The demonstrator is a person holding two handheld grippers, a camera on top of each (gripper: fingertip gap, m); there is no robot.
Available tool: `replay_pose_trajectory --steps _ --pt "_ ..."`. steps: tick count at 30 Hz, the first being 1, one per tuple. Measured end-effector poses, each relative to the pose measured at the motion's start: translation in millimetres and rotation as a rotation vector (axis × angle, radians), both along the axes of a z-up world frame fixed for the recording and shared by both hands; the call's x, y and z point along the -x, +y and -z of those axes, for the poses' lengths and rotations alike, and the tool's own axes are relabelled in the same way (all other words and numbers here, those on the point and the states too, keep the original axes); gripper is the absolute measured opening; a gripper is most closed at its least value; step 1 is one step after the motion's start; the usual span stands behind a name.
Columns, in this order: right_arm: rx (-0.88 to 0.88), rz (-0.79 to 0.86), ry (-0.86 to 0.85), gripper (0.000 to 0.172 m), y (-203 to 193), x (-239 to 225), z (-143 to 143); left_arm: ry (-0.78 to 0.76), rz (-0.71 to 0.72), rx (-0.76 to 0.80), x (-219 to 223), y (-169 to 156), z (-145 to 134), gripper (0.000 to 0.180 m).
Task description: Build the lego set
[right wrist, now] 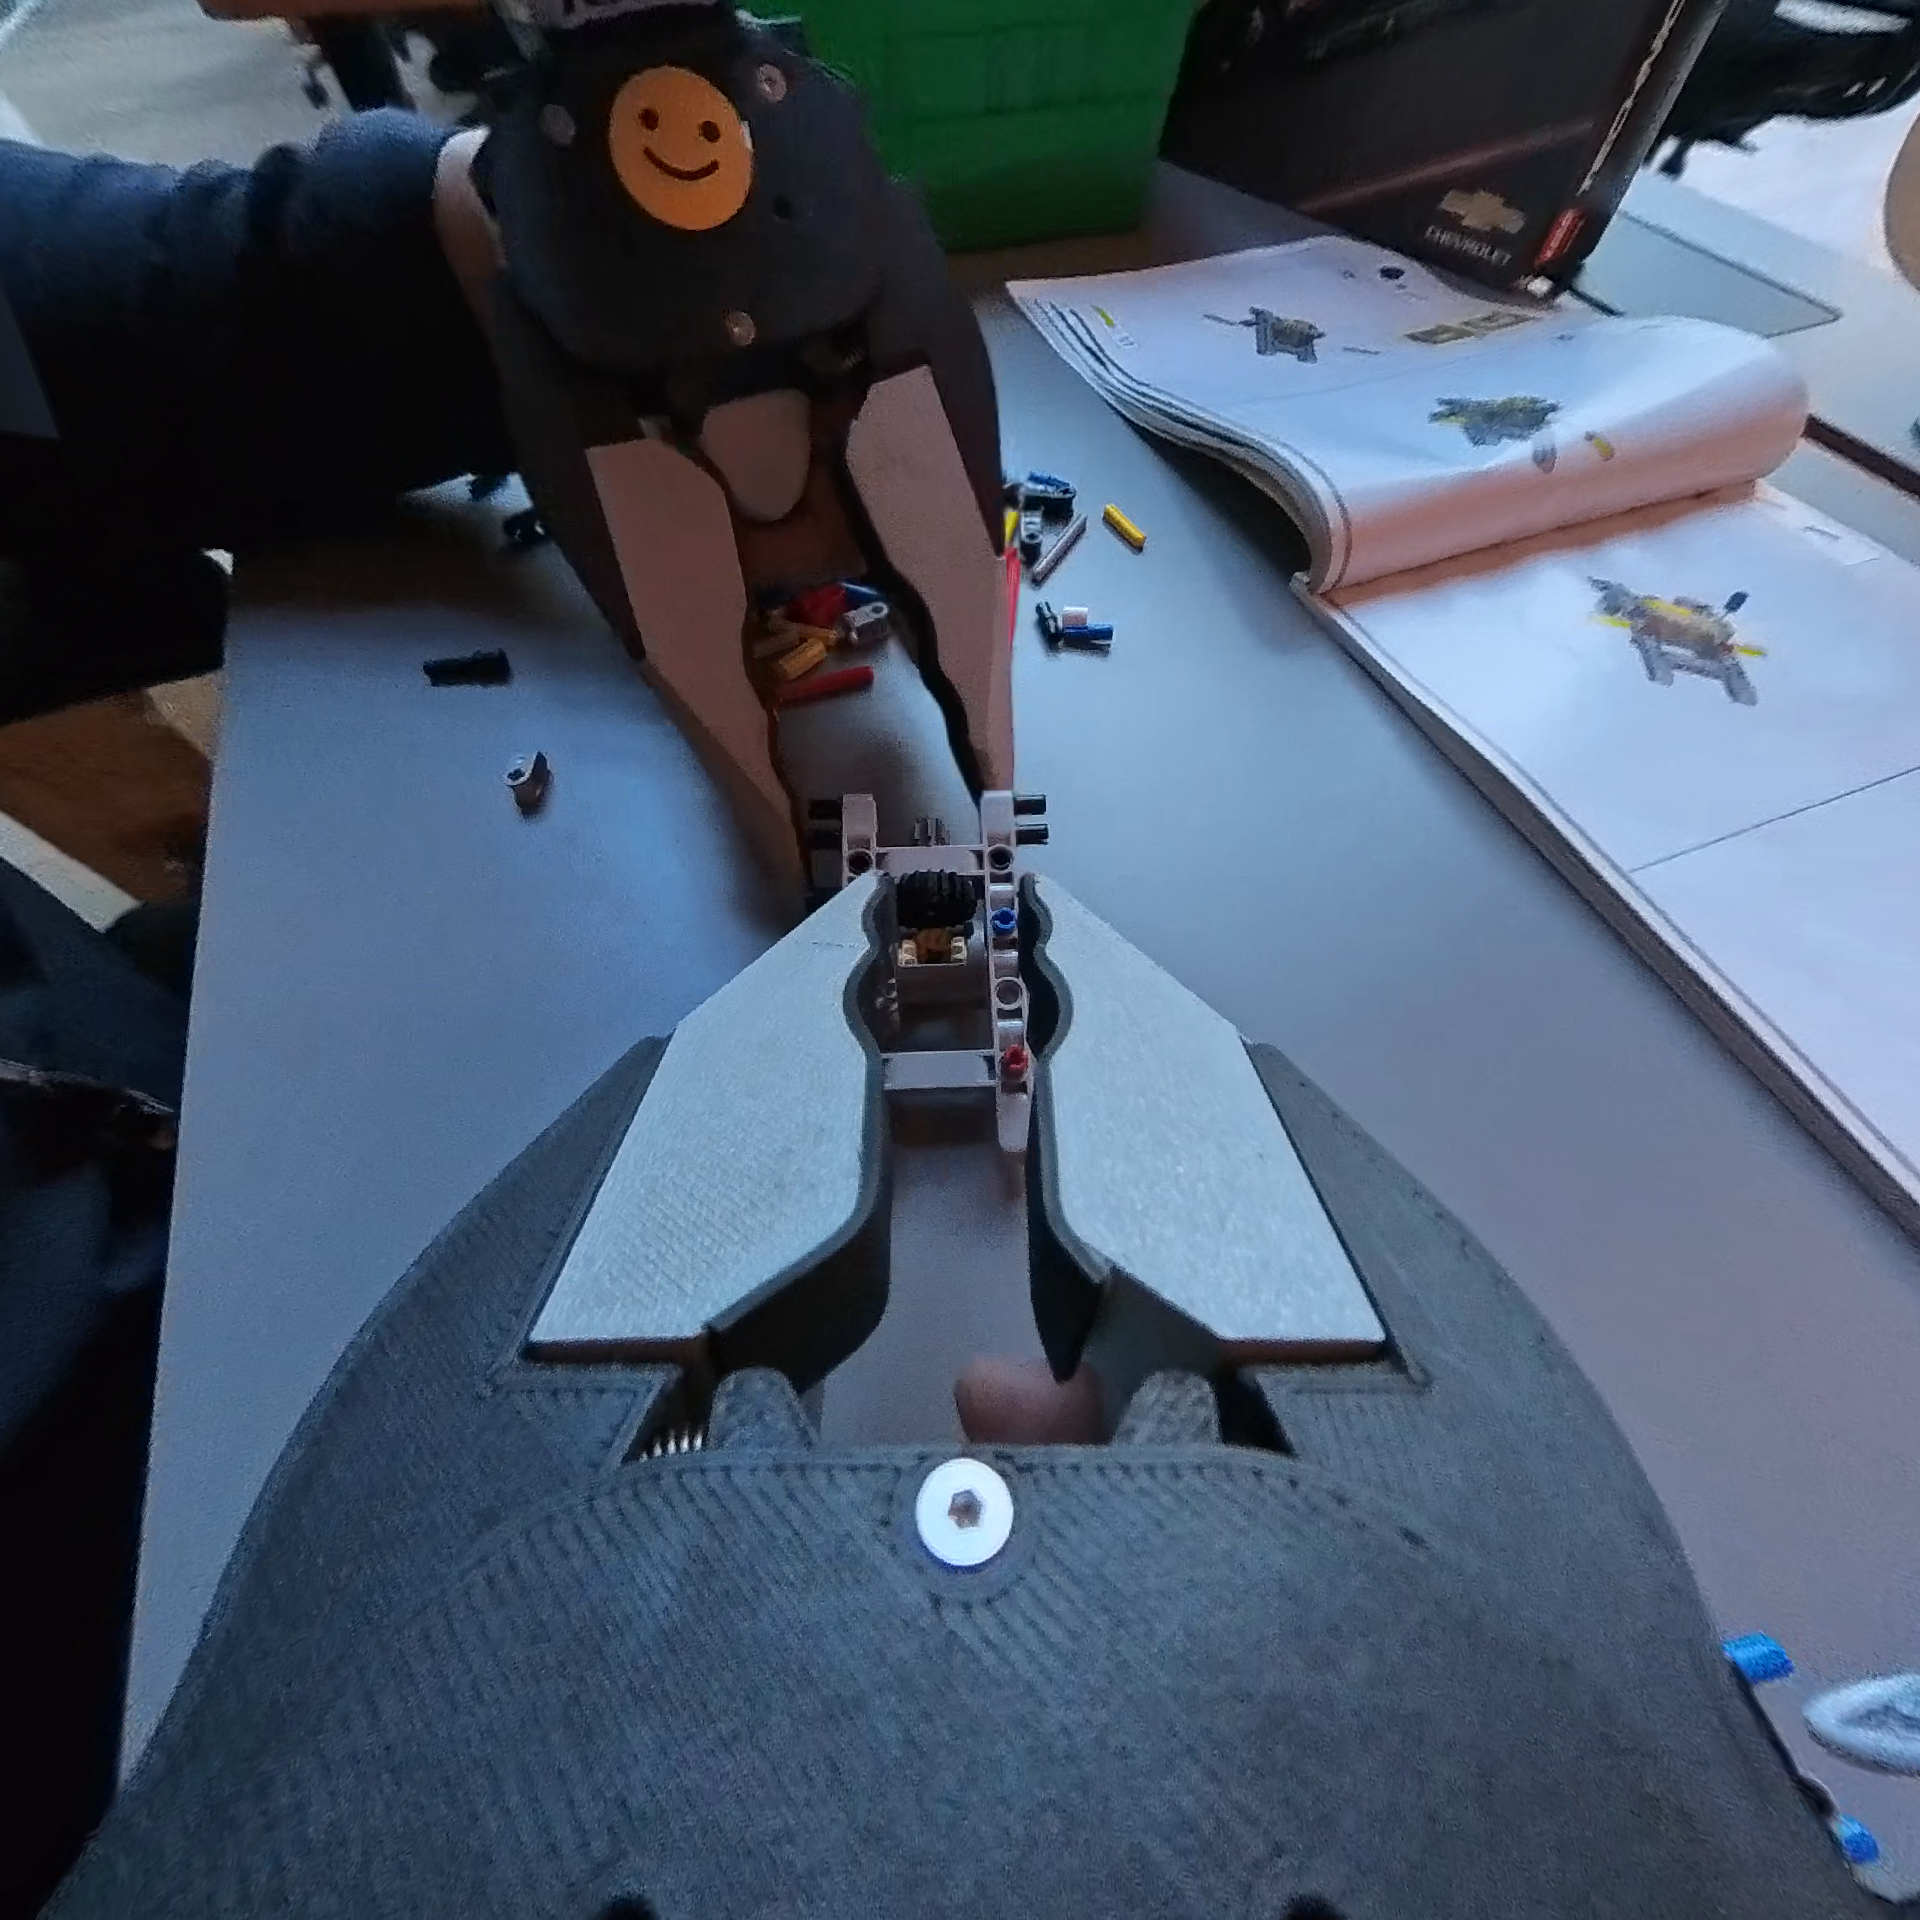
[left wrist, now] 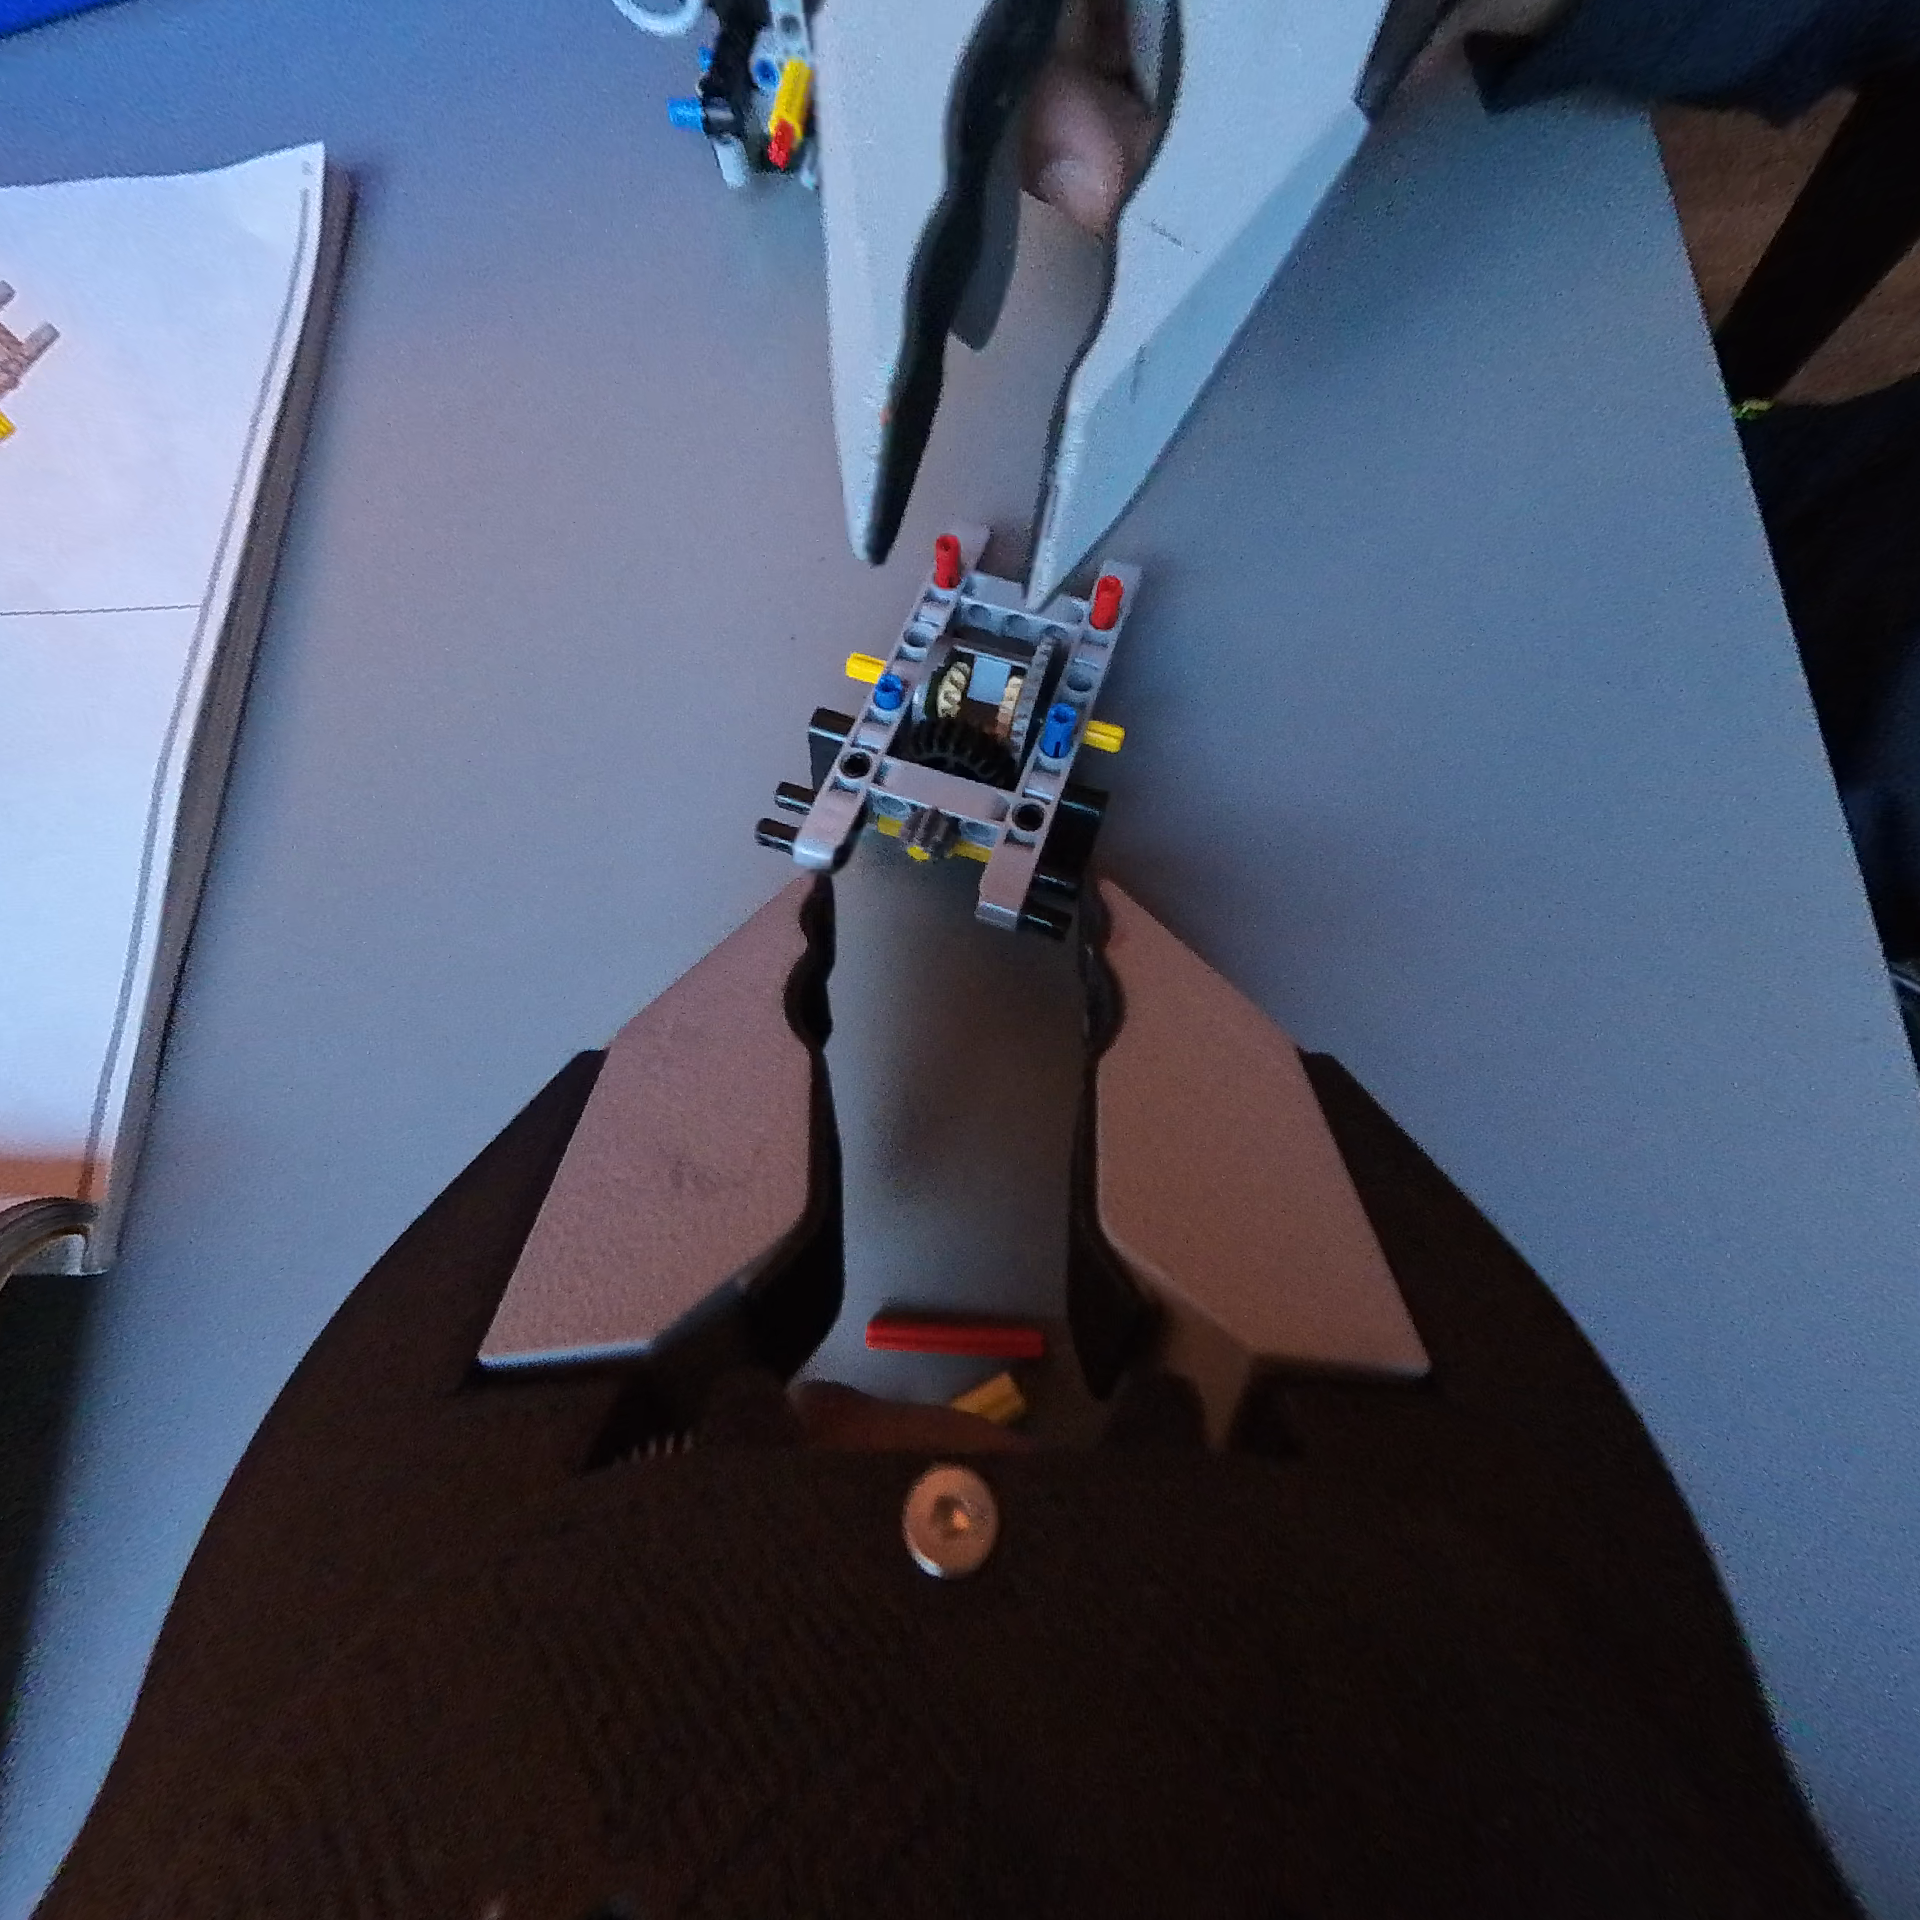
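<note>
The right gripper point(right wrist: 951, 925) has its jaws clenched around a grey brick frame point(right wrist: 951, 971) with a black gear, at the centre of the frame; both pads press its sides. The left gripper point(left wrist: 951, 883) stands with jaws released, tips just beside the frame's point(left wrist: 961, 717) near end on the grey bench point(left wrist: 520, 623). A red axle point(left wrist: 954, 1338) lies between its fingers. Loose small parts point(right wrist: 1075, 629) sit above centre, and an open instruction booklet point(right wrist: 1558, 499) fills the upper right.
</note>
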State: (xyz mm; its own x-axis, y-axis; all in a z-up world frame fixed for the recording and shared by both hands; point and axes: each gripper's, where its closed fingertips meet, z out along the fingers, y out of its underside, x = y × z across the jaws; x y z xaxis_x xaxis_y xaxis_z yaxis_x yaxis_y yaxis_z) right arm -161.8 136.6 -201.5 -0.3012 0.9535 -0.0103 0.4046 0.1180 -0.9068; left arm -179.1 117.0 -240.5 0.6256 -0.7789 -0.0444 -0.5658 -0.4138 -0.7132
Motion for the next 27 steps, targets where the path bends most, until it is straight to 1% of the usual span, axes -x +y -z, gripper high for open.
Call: replay_pose_trajectory --steps 1,3,6,7,8,11,14,18,20,21,23,24,25,27 --pt "0.015 -0.001 -0.013 0.022 -0.1 1.2 1.2 0.010 0.005 0.000 0.1 -1.2 1.7 0.044" --pt "0.028 0.025 -0.040 0.034 3.3 4.5 4.6 0.010 0.007 -0.009 -0.1 -2.4 0.8 0.043" --pt "0.046 0.027 -0.108 0.047 3.7 6.4 13.8 -0.013 0.003 -0.038 0.2 -3.6 -6.2 0.034" --pt "0.070 0.017 -0.145 0.050 2.0 6.1 18.0 -0.018 -0.001 -0.054 1.3 -3.6 -8.9 0.027" --pt "0.102 0.003 -0.188 0.049 -0.3 5.4 22.7 -0.027 -0.006 -0.070 2.2 -3.4 -11.6 0.019" --pt "0.193 -0.035 -0.282 0.051 -7.4 3.1 31.6 -0.038 -0.001 -0.066 1.4 -6.8 -11.6 0.018" --pt "0.258 -0.037 -0.302 0.050 -8.9 3.2 31.2 -0.030 0.009 -0.059 0.0 -8.4 -8.5 0.017" --pt "0.428 -0.035 -0.331 0.053 -9.5 1.3 27.0 -0.037 0.016 -0.068 -1.9 -7.5 -9.4 0.017" --pt "0.495 -0.024 -0.350 0.051 -5.5 -0.4 26.7 -0.065 -0.011 -0.071 -1.8 -4.4 -12.8 0.017" --pt "0.505 -0.014 -0.358 0.054 -2.7 -1.2 26.6 -0.133 -0.054 -0.026 -1.4 -2.0 -16.2 0.017" --pt "0.454 0.006 -0.319 0.062 2.2 -1.6 20.3 -0.376 -0.135 0.128 -3.1 0.7 -28.1 0.017" --pt "0.392 0.012 -0.282 0.063 3.9 -2.0 15.0 -0.489 -0.144 0.214 -4.3 -1.3 -33.0 0.017" --pt "0.311 0.020 -0.245 0.063 5.5 -2.7 9.6 -0.567 -0.165 0.269 -2.1 -0.4 -36.2 0.017" --pt "0.125 0.031 -0.171 0.061 6.7 -4.5 -0.5 -0.637 -0.229 0.294 7.9 6.1 -39.5 0.017"
